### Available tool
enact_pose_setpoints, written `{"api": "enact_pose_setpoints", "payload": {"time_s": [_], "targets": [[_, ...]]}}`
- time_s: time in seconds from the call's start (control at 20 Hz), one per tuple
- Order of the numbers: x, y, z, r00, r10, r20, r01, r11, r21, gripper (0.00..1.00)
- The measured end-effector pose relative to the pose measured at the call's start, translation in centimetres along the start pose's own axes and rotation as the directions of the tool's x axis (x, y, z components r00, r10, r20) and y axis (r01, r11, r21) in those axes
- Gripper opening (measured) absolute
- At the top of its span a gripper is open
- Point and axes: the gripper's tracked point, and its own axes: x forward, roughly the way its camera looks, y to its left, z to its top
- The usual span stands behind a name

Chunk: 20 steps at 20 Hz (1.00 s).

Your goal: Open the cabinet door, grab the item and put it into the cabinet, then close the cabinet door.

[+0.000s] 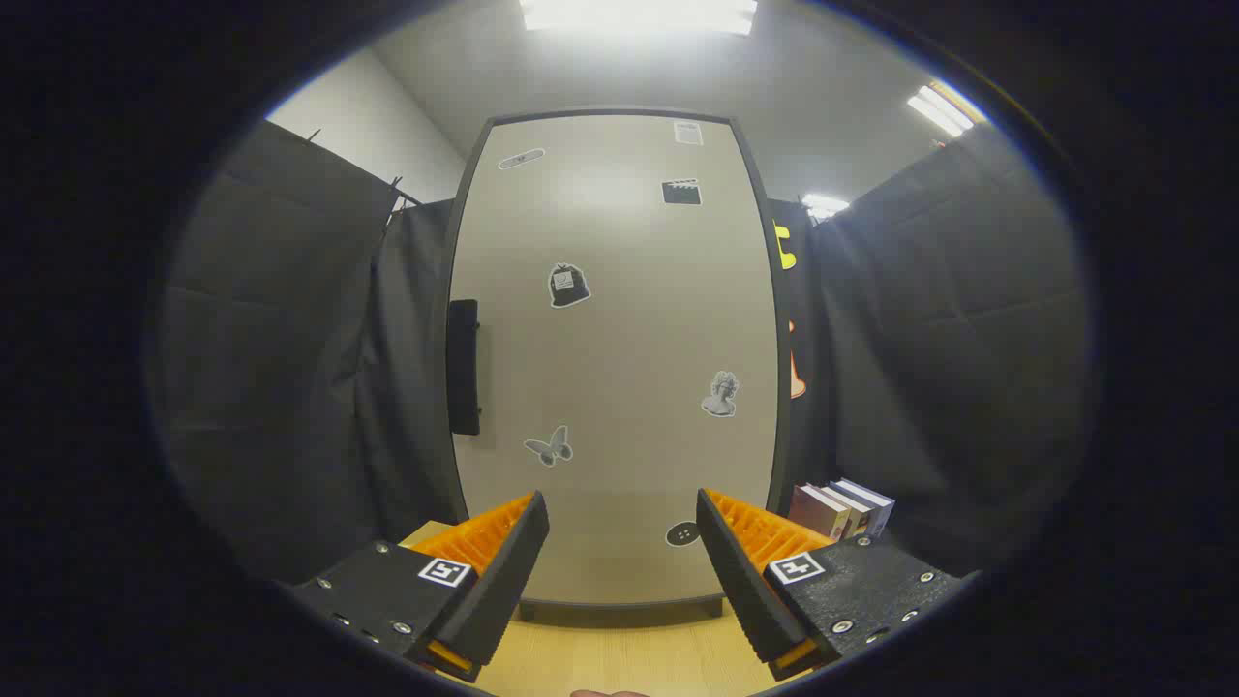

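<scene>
Facing a closed cabinet door (619, 358), the hand-held gripper (622, 542) hangs above a light wooden tabletop (619, 658) with its two fingers (503, 571) spread wide apart and nothing between them. Just ahead of the fingers stands the cabinet, its pale door shut inside a dark frame and resting on short feet on the tabletop. A dark vertical handle (464, 367) sits on the door's left edge, about halfway up. Small stickers dot the door, among them a butterfly (550, 446) low on the left, a bust (720, 394) to the right, and a round button shape (682, 533) near the bottom between the fingers. To the right of the cabinet, beyond the right finger, a short row of books (840, 509) stands upright on the table, close beside the cabinet's side. Black cloth (290, 368) walls the booth on both sides, and ceiling lights (639, 14) glow overhead.
</scene>
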Motion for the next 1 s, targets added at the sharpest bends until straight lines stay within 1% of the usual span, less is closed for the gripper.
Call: {"api": "enact_pose_setpoints", "payload": {"time_s": [0.2, 1.0], "targets": [[0.05, -0.01, 0.26, 1.0, -0.004, 0.008, 0.004, 1.0, -0.018, 0.95], [-0.44, 0.58, 0.54, 1.0, 0.016, 0.01, -0.016, 1.0, -0.018, 0.95]]}}
